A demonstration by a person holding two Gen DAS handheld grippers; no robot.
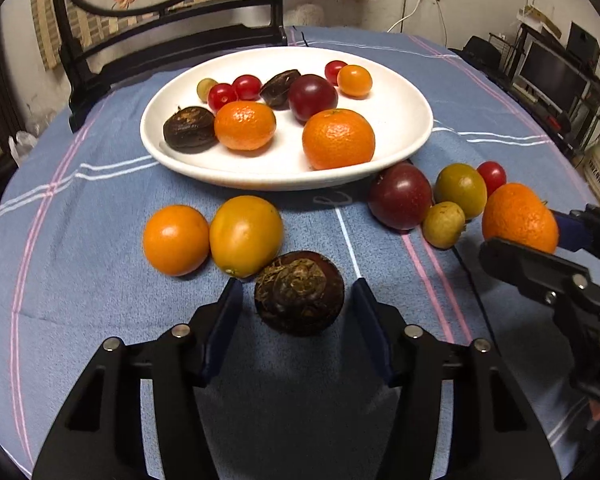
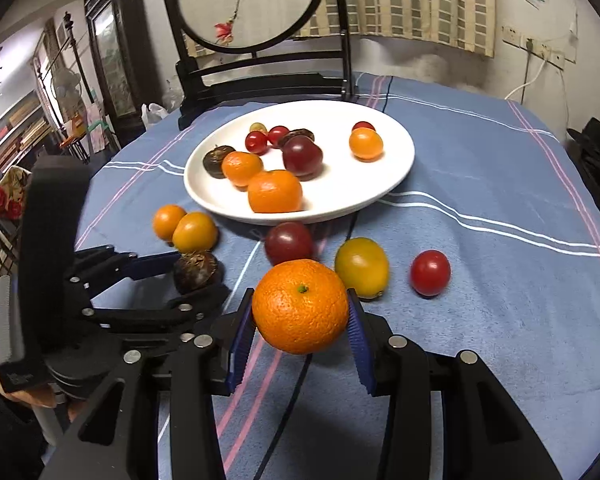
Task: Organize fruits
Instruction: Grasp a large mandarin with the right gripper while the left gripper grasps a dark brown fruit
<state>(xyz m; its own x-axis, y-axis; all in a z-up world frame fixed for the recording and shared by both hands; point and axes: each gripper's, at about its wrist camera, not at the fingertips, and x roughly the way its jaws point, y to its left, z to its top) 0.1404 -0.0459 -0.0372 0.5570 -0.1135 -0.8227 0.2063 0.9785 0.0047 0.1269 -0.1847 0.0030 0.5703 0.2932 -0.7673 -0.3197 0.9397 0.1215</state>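
A dark brown water chestnut [image 1: 300, 294] rests on the blue cloth between the fingers of my left gripper [image 1: 296, 284]. A narrow gap shows on each side, so the pads do not press it. From the right wrist view the left gripper [image 2: 200, 276] brackets the same chestnut [image 2: 198, 272]. My right gripper [image 2: 300, 298] is shut on a mandarin [image 2: 300, 306] and holds it above the cloth. That mandarin [image 1: 520, 216] also shows at the right of the left wrist view. The white plate [image 1: 280, 178] behind holds several fruits.
Loose on the cloth lie two orange-yellow fruits [image 1: 176, 240], a dark red fruit [image 1: 400, 196], a yellow-green fruit [image 1: 460, 190], a small tan fruit [image 1: 444, 224] and a cherry tomato [image 1: 492, 176]. A dark wooden screen stand [image 2: 252, 80] rises behind the plate.
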